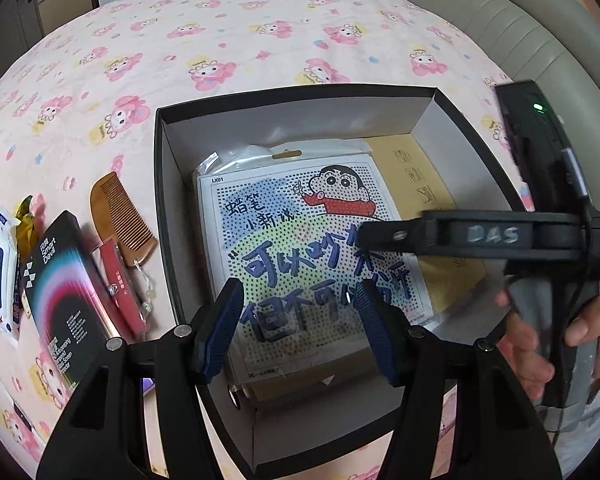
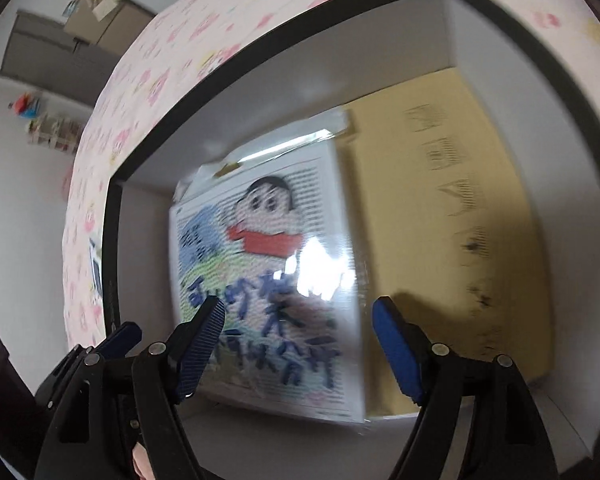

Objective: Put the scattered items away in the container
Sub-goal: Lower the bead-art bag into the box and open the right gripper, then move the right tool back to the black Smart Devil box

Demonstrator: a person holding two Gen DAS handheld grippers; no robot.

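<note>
A bed [image 1: 260, 40] fills most of the left wrist view, covered in a soft pink sheet printed with cartoon rabbits. On it sits a box [image 1: 162, 200], a rectangular cardboard container with black outer walls and rim and a plain white inside. On its floor lies a flat tan cardboard sheet [image 1: 416, 176] printed with small icons. On top of that, towards the box's left side, rests a packet [image 1: 300, 216]: a flat square in glossy clear plastic with a yellow hang tab, its face a dotted grid with a cartoon boy in a red scarf and blue lettering. It is blurred in the right wrist view, with glare on the film.

The right tool [image 2: 298, 340], black with ribbed blue pads, hangs over the packet inside the box with its fingers wide apart and nothing between them. A hand [image 1: 540, 344] grips its handle. The left tool [image 1: 300, 332] hovers over the near end of the box, its fingers part-way apart and empty.

Left of the box, still on the sheet, lie the scattered things: a flat black carton [image 1: 66, 300] with a pink arc, a white wipes pack [image 1: 0, 272], a wooden comb [image 1: 120, 216] with an arched back and fine teeth, a slim red case [image 1: 120, 284] and a gold wrapper [image 1: 24, 220].
</note>
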